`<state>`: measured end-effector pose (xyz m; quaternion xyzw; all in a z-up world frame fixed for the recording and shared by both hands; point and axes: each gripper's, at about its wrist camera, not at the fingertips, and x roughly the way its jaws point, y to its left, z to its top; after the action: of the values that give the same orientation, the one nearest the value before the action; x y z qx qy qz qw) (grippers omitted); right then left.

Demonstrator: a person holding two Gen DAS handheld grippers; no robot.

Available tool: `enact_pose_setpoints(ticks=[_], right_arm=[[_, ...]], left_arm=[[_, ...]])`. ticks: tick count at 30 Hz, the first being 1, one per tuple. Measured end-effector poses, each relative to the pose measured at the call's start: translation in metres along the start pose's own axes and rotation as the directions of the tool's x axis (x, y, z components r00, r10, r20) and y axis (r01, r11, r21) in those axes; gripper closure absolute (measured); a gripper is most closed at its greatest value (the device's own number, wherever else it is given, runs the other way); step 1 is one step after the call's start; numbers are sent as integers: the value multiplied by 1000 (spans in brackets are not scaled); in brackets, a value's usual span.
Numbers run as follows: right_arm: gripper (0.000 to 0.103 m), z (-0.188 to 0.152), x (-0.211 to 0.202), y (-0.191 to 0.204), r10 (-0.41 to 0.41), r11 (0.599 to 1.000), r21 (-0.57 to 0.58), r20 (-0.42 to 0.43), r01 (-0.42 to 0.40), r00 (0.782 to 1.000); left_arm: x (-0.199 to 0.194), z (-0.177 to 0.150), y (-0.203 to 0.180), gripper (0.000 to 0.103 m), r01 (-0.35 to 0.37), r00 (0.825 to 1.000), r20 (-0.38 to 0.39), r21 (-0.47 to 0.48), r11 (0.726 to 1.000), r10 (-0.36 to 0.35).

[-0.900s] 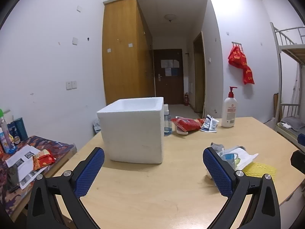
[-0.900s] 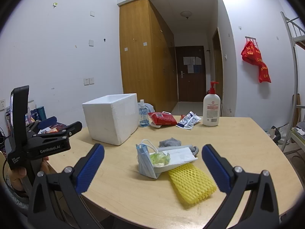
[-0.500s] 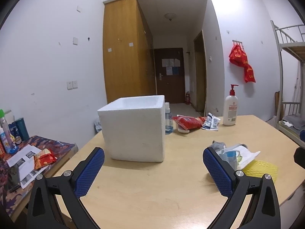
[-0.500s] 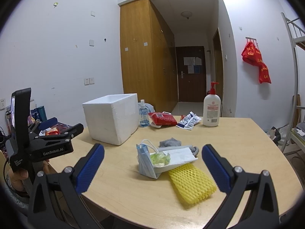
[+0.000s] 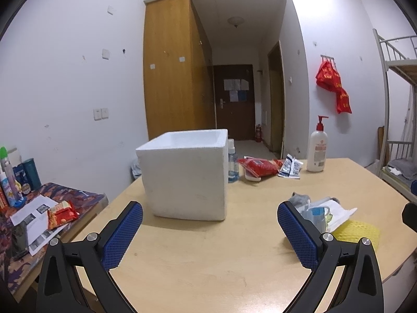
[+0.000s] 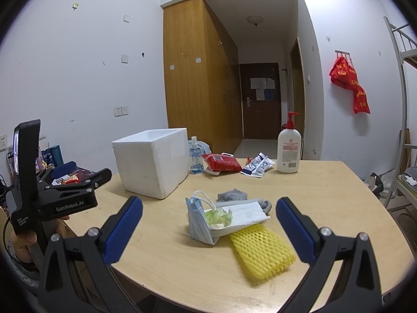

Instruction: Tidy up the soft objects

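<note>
Both the left claw (image 5: 209, 223) and right claw (image 6: 208, 215) hang spread wide and empty. The soft pile, a blue pleated face mask (image 6: 198, 221) over a yellow foam net sleeve (image 6: 262, 251), lies on the pale wooden desk (image 6: 325, 195) beside the white foam box (image 6: 152, 161). Pinching one overlapped layer may drag the others off the edge.

Far table edge: white pump-top lotion bottle (image 6: 288, 153) upright, red pump head. Left of it, a blue-and-white crinkled sachet pack (image 6: 257, 167) lies flat, then a red foil snack packet (image 6: 221, 162), then a small clear spray bottle with blue liquid (image 6: 196, 159) upright. Round-edged pale wooden table (image 6: 325, 198). Behind: tall orange-brown wooden wardrobe (image 5: 172, 73), dark brown door with paper notices (image 5: 233, 101) down the corridor. Red cloth bags (image 6: 350, 84) hang on a wall hook, right. Metal bunk-bed frame (image 5: 391, 78) at right edge. Low side table with patterned cloth (image 5: 65, 200), left, bears papers and an orange snack packet (image 5: 61, 213).
</note>
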<state>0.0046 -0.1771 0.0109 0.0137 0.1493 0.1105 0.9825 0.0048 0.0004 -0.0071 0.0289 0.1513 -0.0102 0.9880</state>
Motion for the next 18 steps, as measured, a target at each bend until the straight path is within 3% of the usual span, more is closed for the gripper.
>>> enact_pose_setpoints(ticks=[18], right_arm=[[0,0,0,1,-5,1000,-5,1,5,1000]], left_arm=[[-3,-1,0,0,-24,999,29,-5,1000,25]])
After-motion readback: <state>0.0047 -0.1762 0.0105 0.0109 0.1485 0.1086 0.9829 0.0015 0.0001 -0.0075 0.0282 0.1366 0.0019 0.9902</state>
